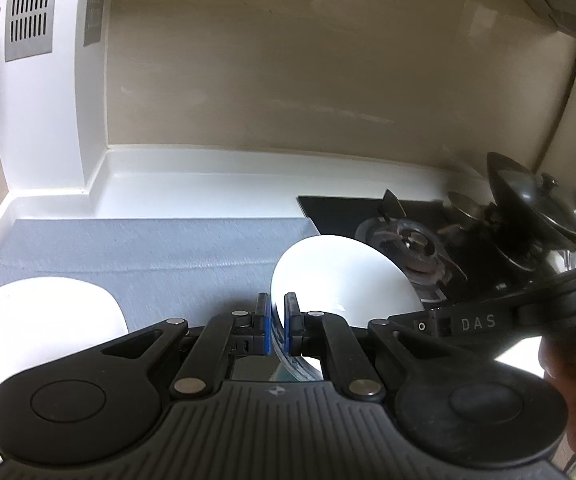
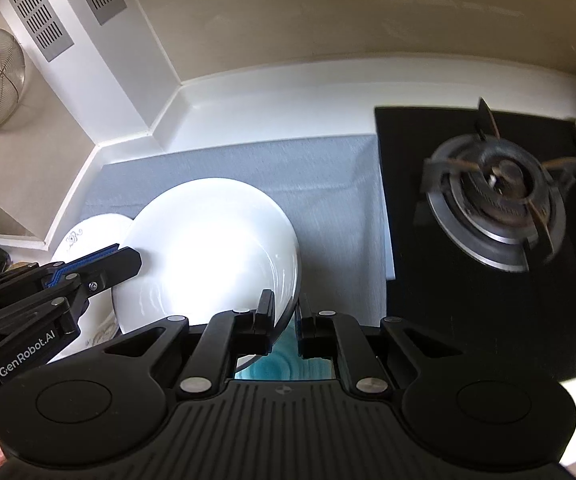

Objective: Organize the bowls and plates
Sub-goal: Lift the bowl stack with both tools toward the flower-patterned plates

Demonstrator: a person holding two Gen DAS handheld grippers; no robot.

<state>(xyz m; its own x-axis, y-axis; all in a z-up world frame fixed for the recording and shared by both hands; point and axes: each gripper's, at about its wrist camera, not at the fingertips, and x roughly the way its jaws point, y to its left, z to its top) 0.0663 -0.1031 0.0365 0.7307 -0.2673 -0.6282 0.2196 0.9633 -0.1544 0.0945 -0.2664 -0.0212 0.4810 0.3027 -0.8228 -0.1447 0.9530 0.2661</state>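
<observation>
Glossy white ceramic bowl point(image 2: 207, 248); matt grey woven cloth point(image 2: 328, 184); shiny black glass hob point(image 2: 468, 300); dull metal burner point(image 2: 496, 196).

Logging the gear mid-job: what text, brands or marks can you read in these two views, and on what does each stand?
"DAS": on the arm of the right tongs, seen from the left wrist view.
"GenRobot.AI": on the body of the left tongs, seen from the right wrist view.
Small emblem on each camera's own ridged housing: no letters readable.
No other text visible.

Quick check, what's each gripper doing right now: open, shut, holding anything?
Left gripper: shut on the white bowl's rim.
Right gripper: shut on the same bowl's opposite rim.
</observation>
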